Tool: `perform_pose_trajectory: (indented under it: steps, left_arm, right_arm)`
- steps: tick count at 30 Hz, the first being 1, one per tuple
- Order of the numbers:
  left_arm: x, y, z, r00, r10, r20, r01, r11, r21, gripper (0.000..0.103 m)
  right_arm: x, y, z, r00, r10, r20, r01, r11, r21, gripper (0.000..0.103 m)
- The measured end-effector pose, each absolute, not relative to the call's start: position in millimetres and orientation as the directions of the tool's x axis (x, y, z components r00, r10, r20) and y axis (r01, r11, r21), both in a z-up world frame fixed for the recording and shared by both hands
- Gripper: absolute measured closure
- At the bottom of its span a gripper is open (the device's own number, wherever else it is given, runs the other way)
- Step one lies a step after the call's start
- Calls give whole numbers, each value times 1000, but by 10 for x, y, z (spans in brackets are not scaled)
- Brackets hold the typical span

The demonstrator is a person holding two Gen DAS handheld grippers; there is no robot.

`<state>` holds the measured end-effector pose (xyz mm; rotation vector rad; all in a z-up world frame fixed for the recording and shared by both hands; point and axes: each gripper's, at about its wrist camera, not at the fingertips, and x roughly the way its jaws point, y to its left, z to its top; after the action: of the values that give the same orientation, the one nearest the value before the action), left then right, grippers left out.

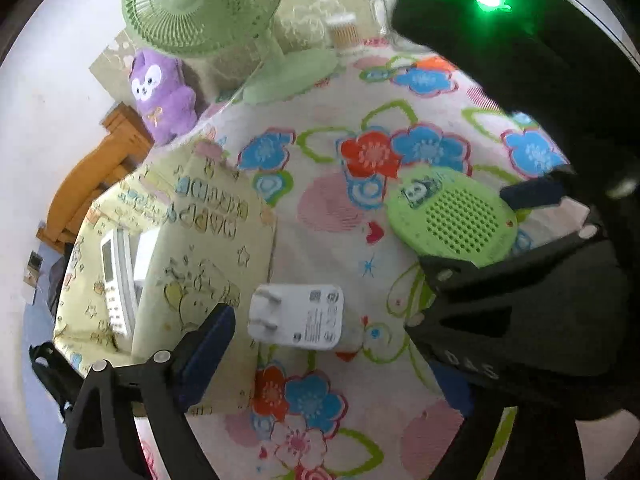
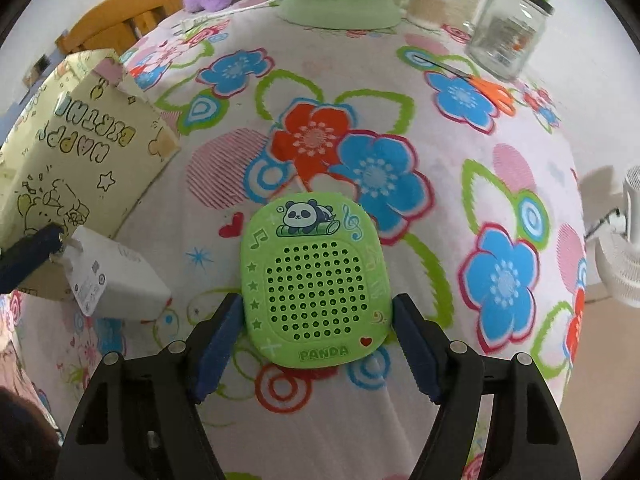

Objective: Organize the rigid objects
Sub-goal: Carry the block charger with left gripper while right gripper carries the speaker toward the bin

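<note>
A white plug charger [image 1: 298, 316] lies flat on the flowered tablecloth [image 1: 328, 208], beside an open yellow gift box [image 1: 192, 216]. My left gripper [image 1: 324, 320] stands open around the charger, its pads clear of it. Its right finger is mostly hidden behind the right gripper's body. A white remote [image 1: 114, 280] lies inside the box. A green panda speaker [image 2: 316, 284] lies flat on the cloth between the blue pads of my right gripper [image 2: 318, 302]. The left pad [image 2: 224, 332] is at the speaker's edge, and a thin gap shows at the right pad. The speaker rests on the table.
A green desk fan [image 1: 204, 4] and a purple plush [image 1: 164, 96] stand at the back. A glass jar [image 2: 508, 36], orange-handled scissors [image 2: 488, 88] and a small toothpick tub [image 2: 428, 2] sit at the back right. A wooden chair [image 1: 96, 176] is behind the box.
</note>
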<state>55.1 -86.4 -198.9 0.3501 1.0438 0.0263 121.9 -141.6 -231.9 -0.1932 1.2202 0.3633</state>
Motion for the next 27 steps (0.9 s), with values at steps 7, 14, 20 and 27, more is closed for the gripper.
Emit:
perform_pose_trajectory:
  steps: [7,14,20,27]
  left_arm:
    - [650,-866,-2005,550,224,-805,152,920,361,47]
    - [682,-791,-1923,512,156,-845,161,949,273,53]
    - [614,-778,-1851,469,99,-878,177,963,203,54]
    - [562,-763,-1678,480,64,-875,221,956,191,81]
  right_arm:
    - [1242,-1629,-2252,316,134,-939,-307,951,32,26]
    - [1192,-1681,-2170,322,133,-937,-286,957,38,26]
    - [1112,-1662,-2082,320,132,-938,-259,965,48,26]
    - [974,-1662,-1930,330,125,-936,-199,978,61,26]
